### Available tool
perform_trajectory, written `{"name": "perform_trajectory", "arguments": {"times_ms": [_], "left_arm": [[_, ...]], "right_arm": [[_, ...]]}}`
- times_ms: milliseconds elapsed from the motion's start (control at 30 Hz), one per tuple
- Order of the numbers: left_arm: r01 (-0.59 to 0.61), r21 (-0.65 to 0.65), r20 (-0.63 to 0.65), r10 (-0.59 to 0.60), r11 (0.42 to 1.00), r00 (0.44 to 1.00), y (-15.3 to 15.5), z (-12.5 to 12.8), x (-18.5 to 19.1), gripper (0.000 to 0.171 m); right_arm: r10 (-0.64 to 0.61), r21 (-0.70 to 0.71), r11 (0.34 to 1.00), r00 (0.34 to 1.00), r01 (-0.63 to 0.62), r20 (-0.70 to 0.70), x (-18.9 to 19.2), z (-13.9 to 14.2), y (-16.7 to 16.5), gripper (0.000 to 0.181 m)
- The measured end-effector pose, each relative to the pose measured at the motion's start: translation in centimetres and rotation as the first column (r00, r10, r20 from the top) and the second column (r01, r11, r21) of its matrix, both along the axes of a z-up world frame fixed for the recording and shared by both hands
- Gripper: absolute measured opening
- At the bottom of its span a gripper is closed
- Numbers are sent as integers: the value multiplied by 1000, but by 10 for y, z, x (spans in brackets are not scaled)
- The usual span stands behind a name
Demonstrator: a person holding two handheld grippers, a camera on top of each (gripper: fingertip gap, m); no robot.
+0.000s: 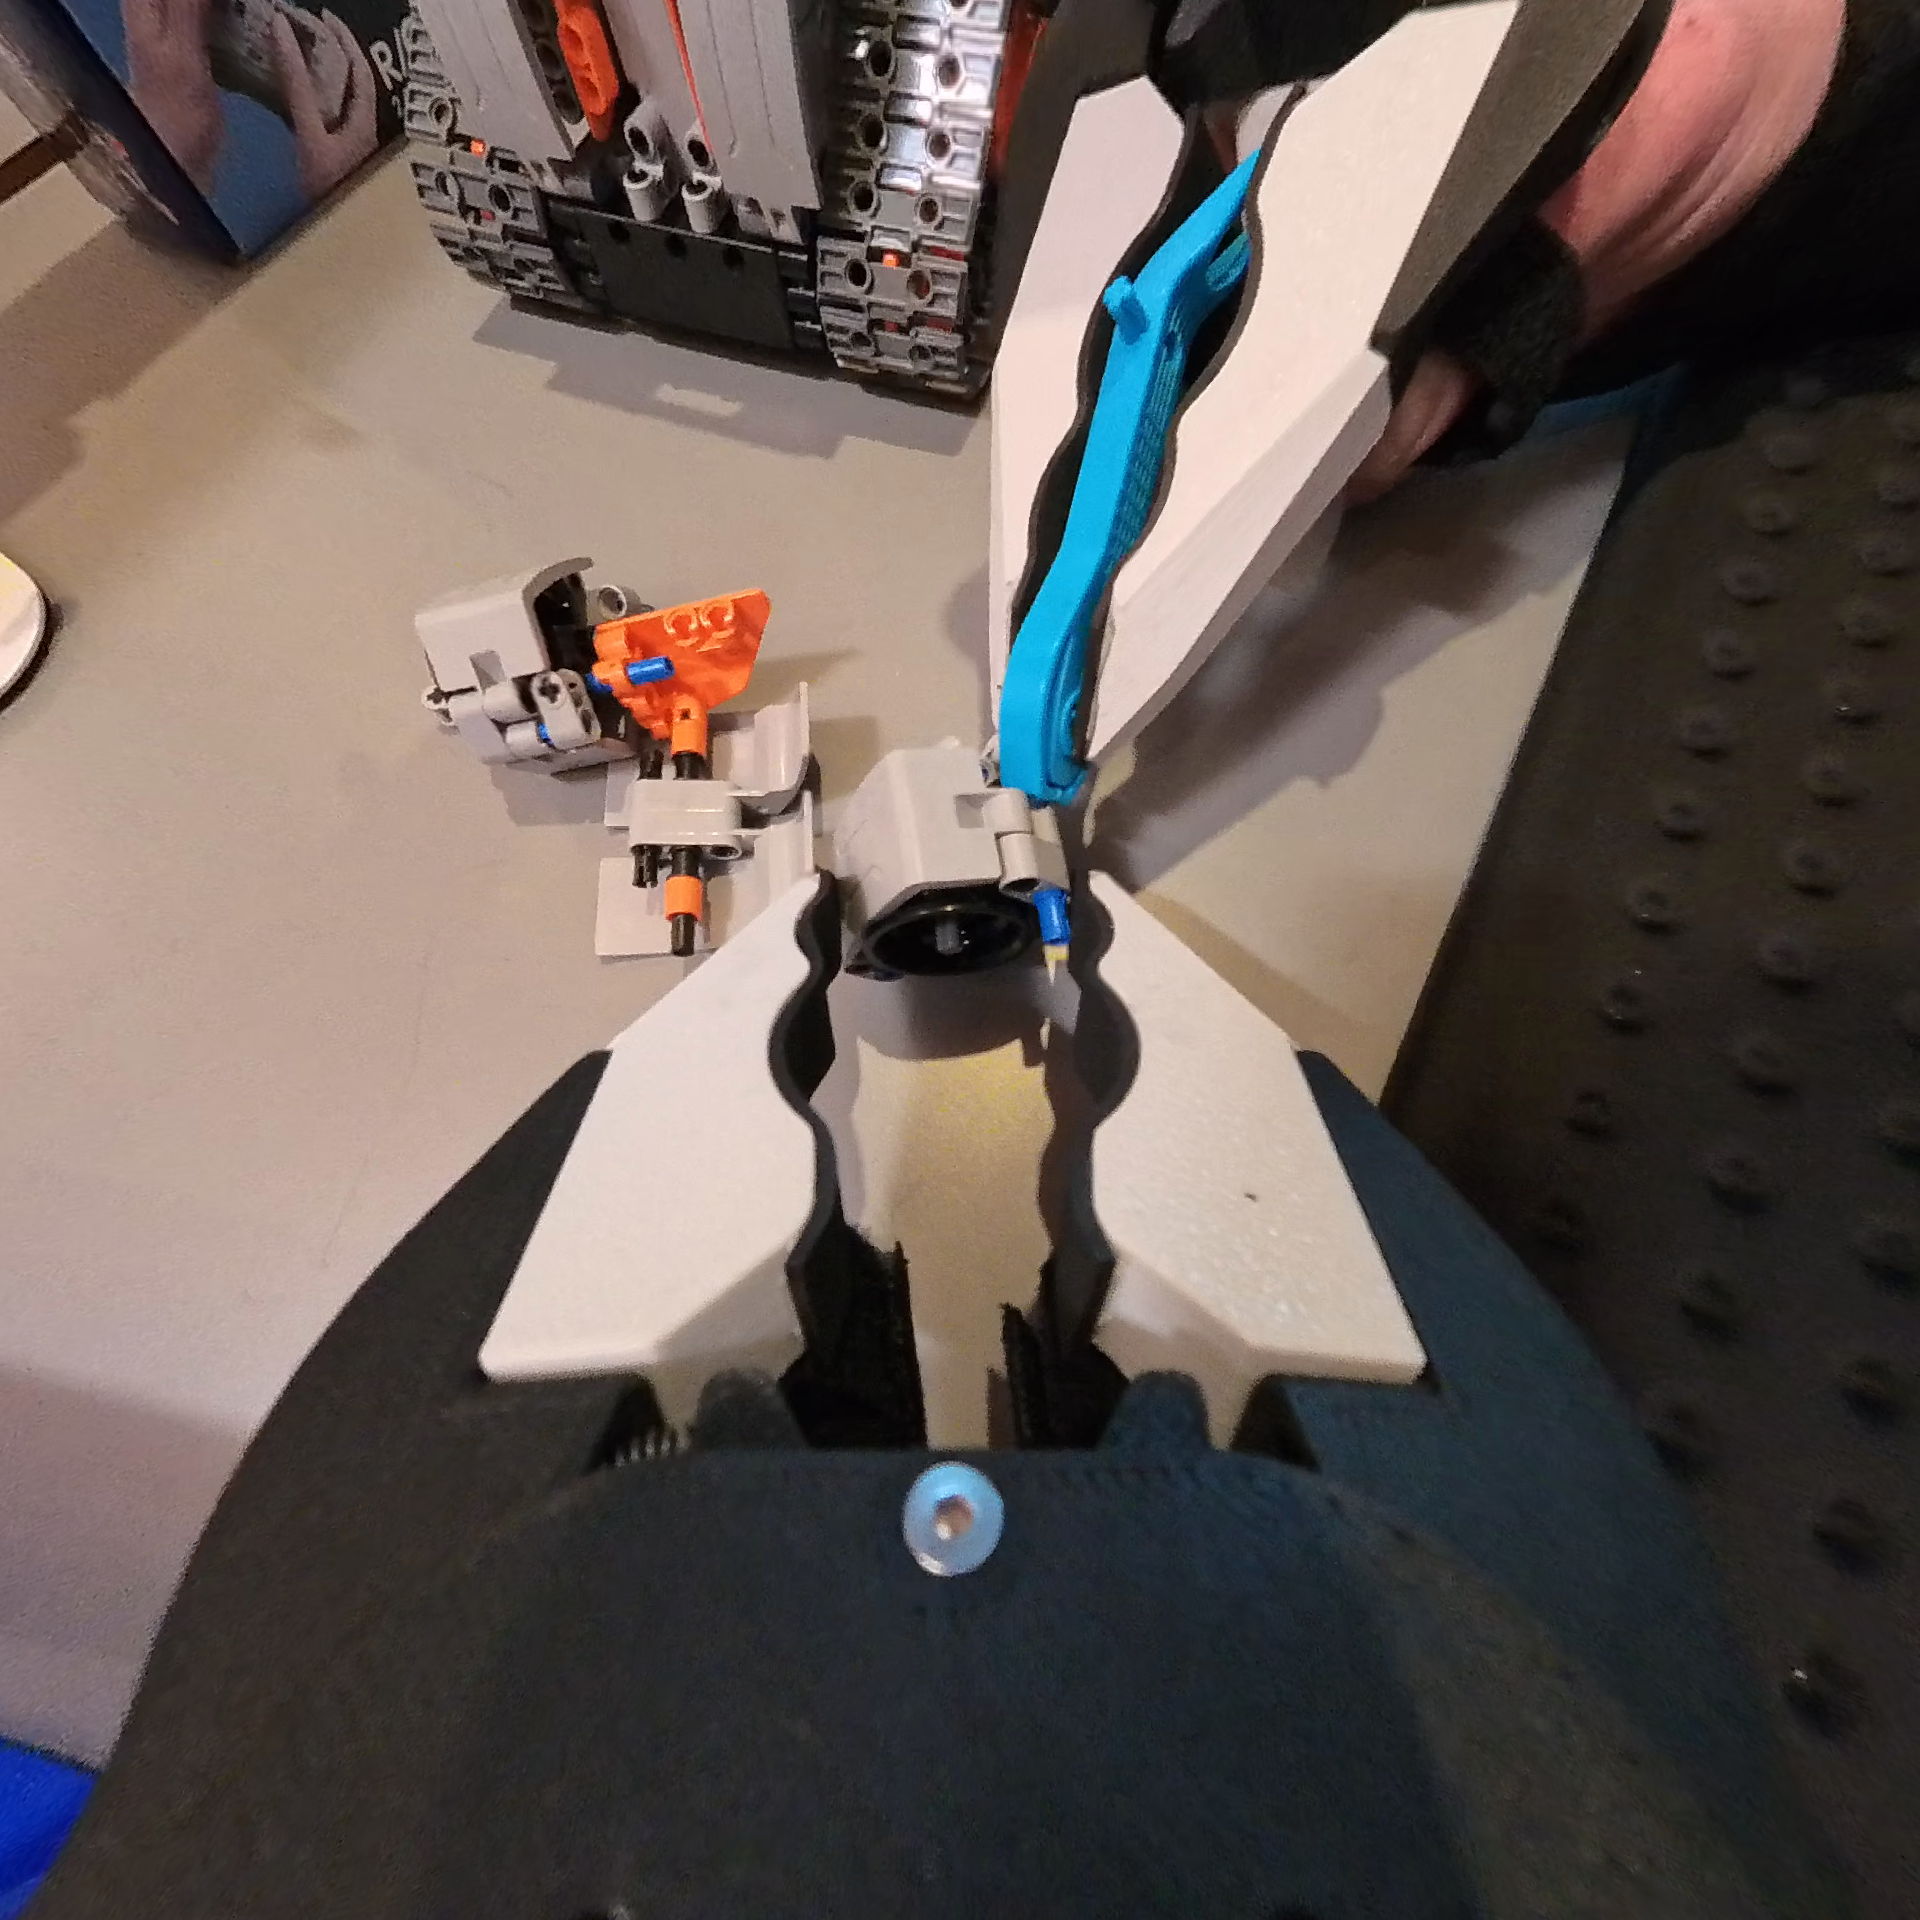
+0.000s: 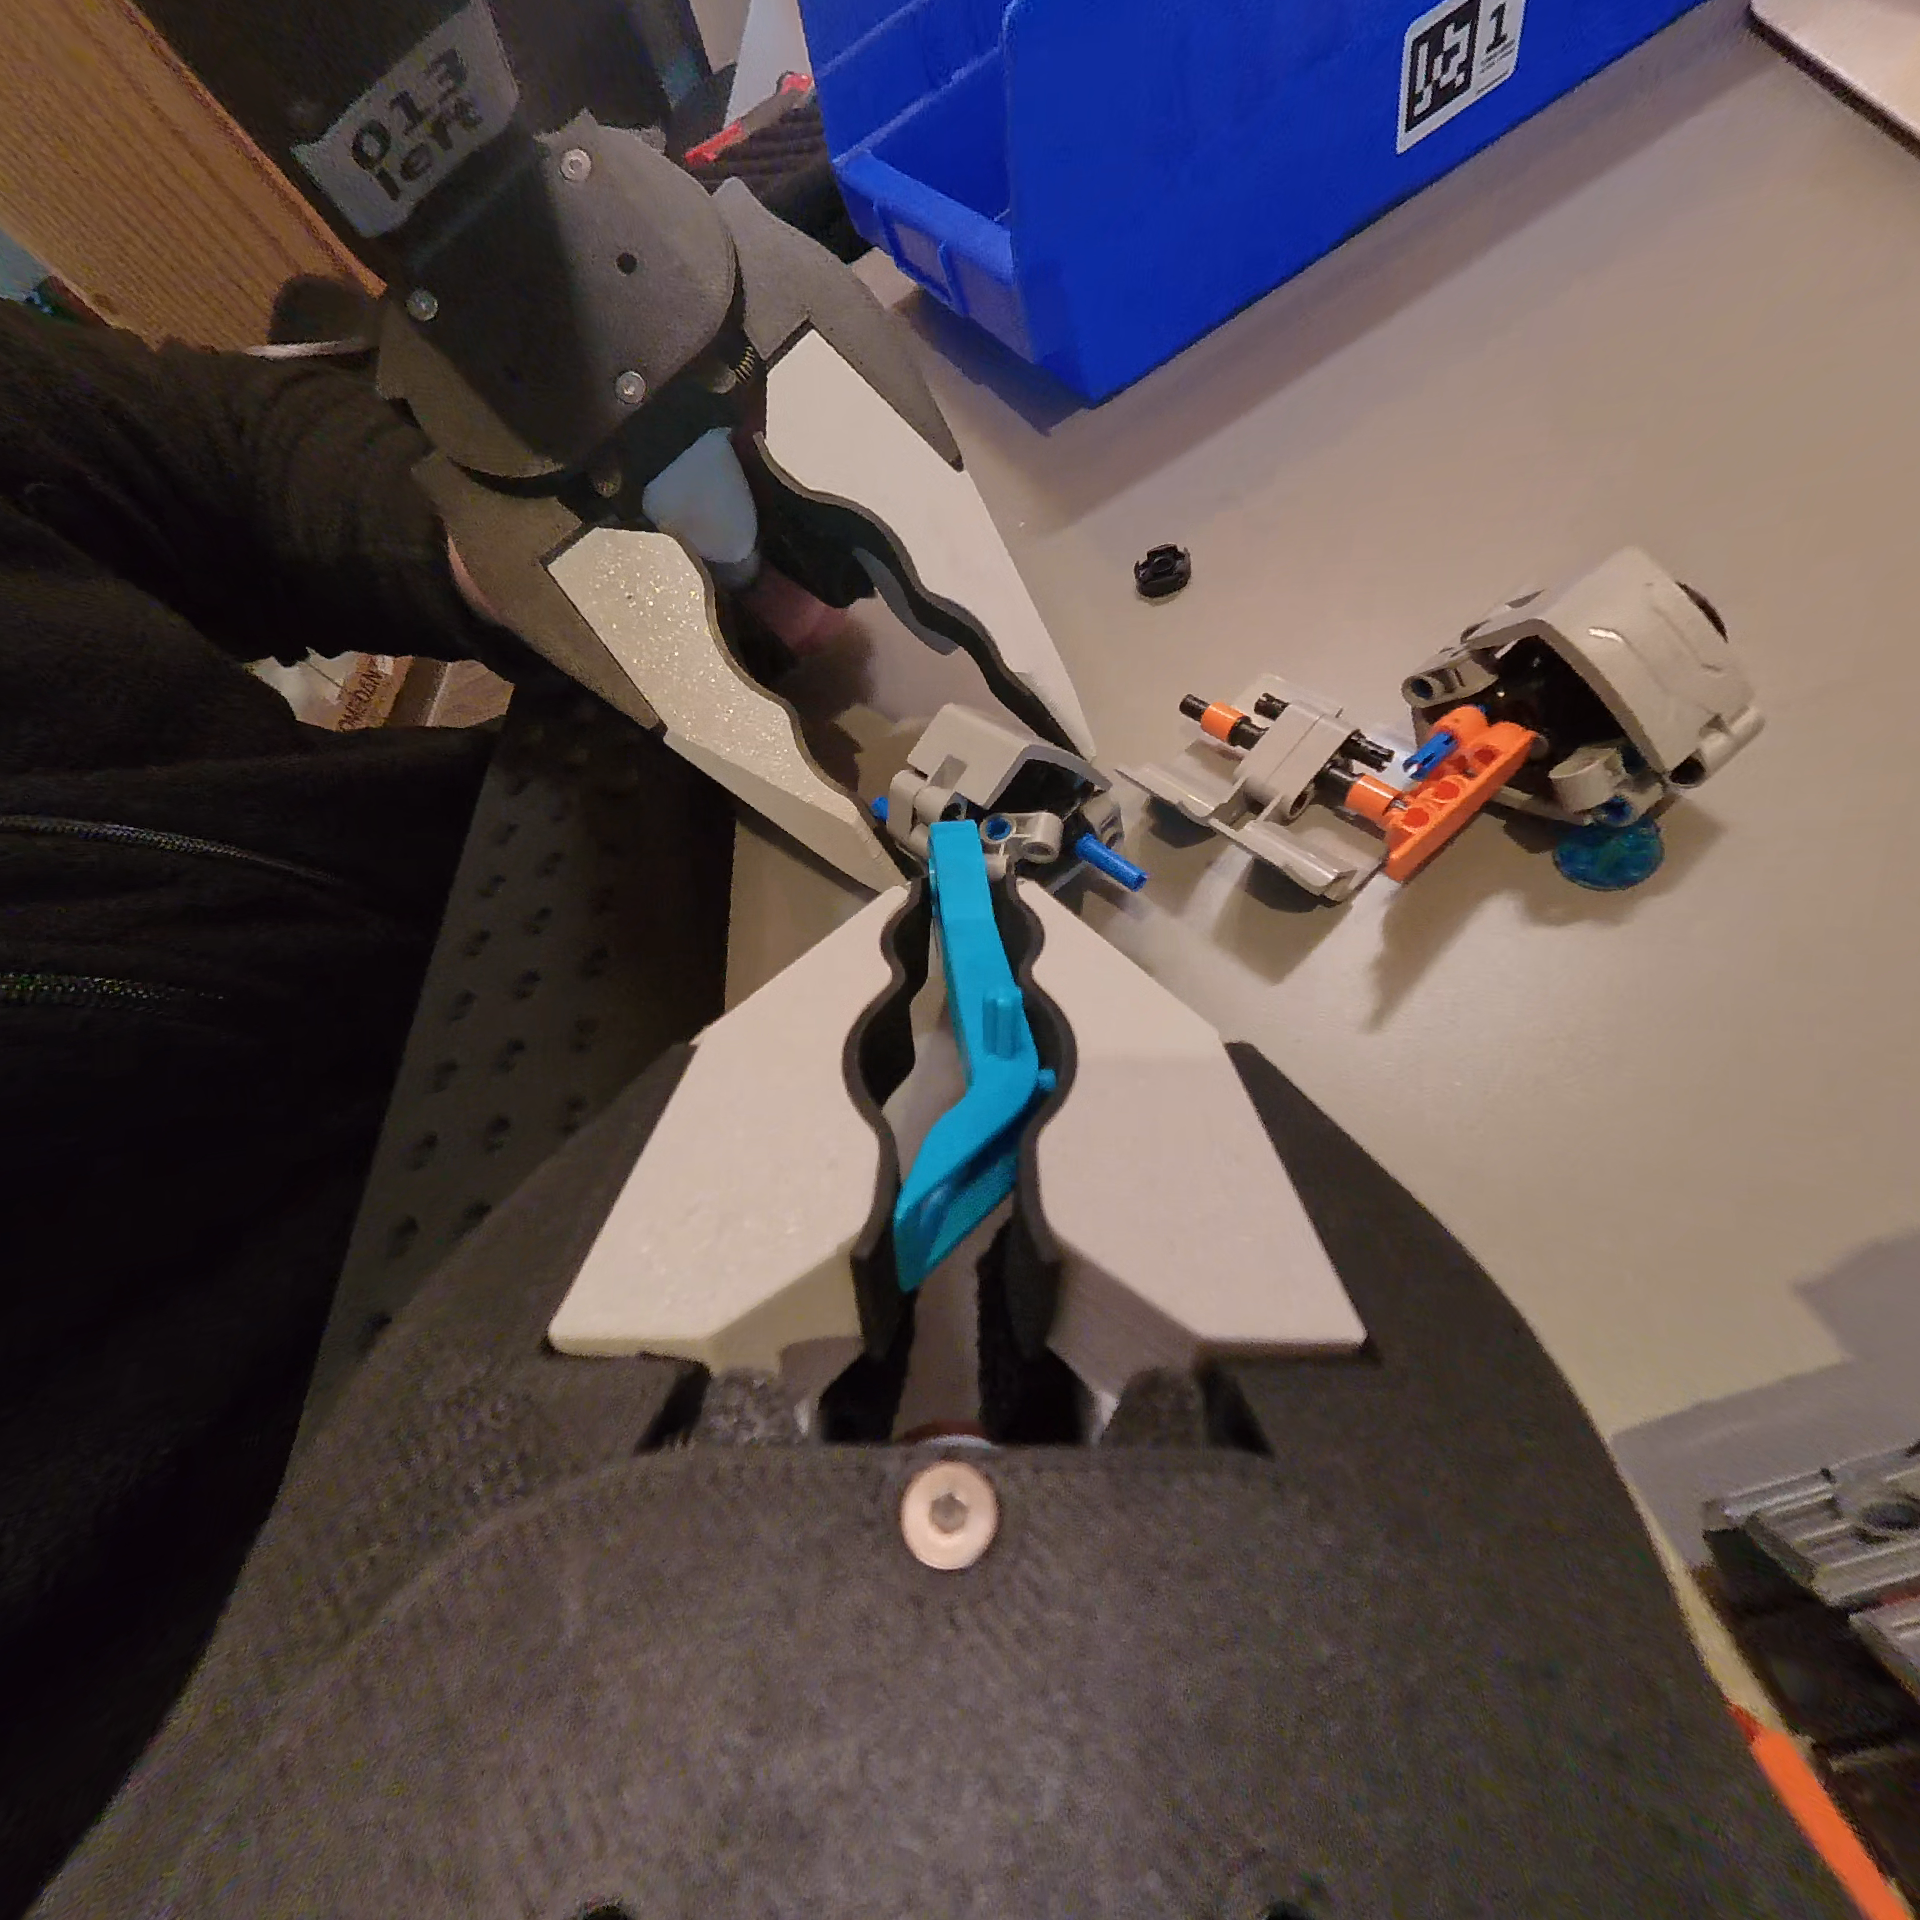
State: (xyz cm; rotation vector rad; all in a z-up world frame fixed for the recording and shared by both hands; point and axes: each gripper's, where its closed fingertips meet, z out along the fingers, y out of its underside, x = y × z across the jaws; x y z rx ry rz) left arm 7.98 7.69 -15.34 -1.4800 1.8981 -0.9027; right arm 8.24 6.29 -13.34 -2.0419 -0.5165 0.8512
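Small grey plastic brick-built motor block [image 1: 940, 862] gripped between fingertips of left gripper [image 1: 951, 904], near desk [image 1: 260, 1039] edge beside black studded mat [image 1: 1714, 935]. Turquoise plastic pry tool [image 2: 971, 1060] clamped in right gripper [image 2: 966, 894], tip touching block's grey connector. Grey-and-orange brick sub-assembly [image 1: 613, 727] lying just beside block. Blue plastic bin [image 2: 1195, 177] and tracked grey brick model [image 1: 717, 166] seen toward far desk edge.
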Motion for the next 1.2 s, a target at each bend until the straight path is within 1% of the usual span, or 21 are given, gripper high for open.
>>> {"name": "perform_trajectory", "arguments": {"times_ms": [100,267,300,333,367,400,433,467,500,533,600,633,733,833,1000,1100,1200], "left_arm": [[8,-36,21,-7,999,1000,0,4,0,41],[13,-30,76,-11,999,997,-1,14,0,40],[18,-24,87,-16,1000,996,-2,16,0,41],[55,-39,103,-51,998,993,-11,18,2,41],[66,5,74,-66,998,995,-15,12,3,40],[50,100,55,-56,994,997,-11,6,3,40],[44,104,81,-53,994,995,-11,11,4,41],[48,58,101,-54,997,993,-11,16,4,41],[45,25,91,-47,999,995,-9,14,3,41],[40,9,96,-40,999,995,-8,15,4,41],[35,29,119,-39,999,992,-8,20,4,41],[41,35,114,-45,999,993,-9,18,4,41],[36,34,116,-40,999,992,-9,19,4,41],[28,44,101,-32,999,994,-7,16,4,41],[21,72,74,-26,997,997,-6,11,4,41],[16,79,64,-21,997,998,-5,9,4,41],[19,85,59,-24,996,998,-6,8,4,41]], "right_arm": [[7,-4,1000,999,-7,-41,0,3,0,10],[27,34,999,995,-24,-93,0,13,-1,10],[53,47,998,989,-47,-139,-5,20,-4,10],[95,64,994,978,-85,-183,-14,27,-7,9],[107,78,992,987,-98,-118,-22,23,-7,9],[102,98,990,995,-100,-17,-23,19,-6,10],[94,120,988,996,-93,-1,-23,23,-6,11],[91,123,989,995,-87,-28,-21,28,-8,11],[85,119,990,996,-80,-41,-17,28,-9,10],[73,115,991,996,-67,-47,-12,29,-10,10],[55,114,992,998,-52,-24,-6,30,-12,10],[38,115,993,999,-38,5,-3,28,-12,10],[-2,120,993,1000,-1,27,2,28,-9,10],[-14,104,995,999,8,53,2,23,-9,11],[-17,99,995,990,3,142,1,17,-8,11],[0,113,993,978,-25,211,-2,13,-11,11],[7,107,994,973,-33,232,-4,9,-12,11]]}}
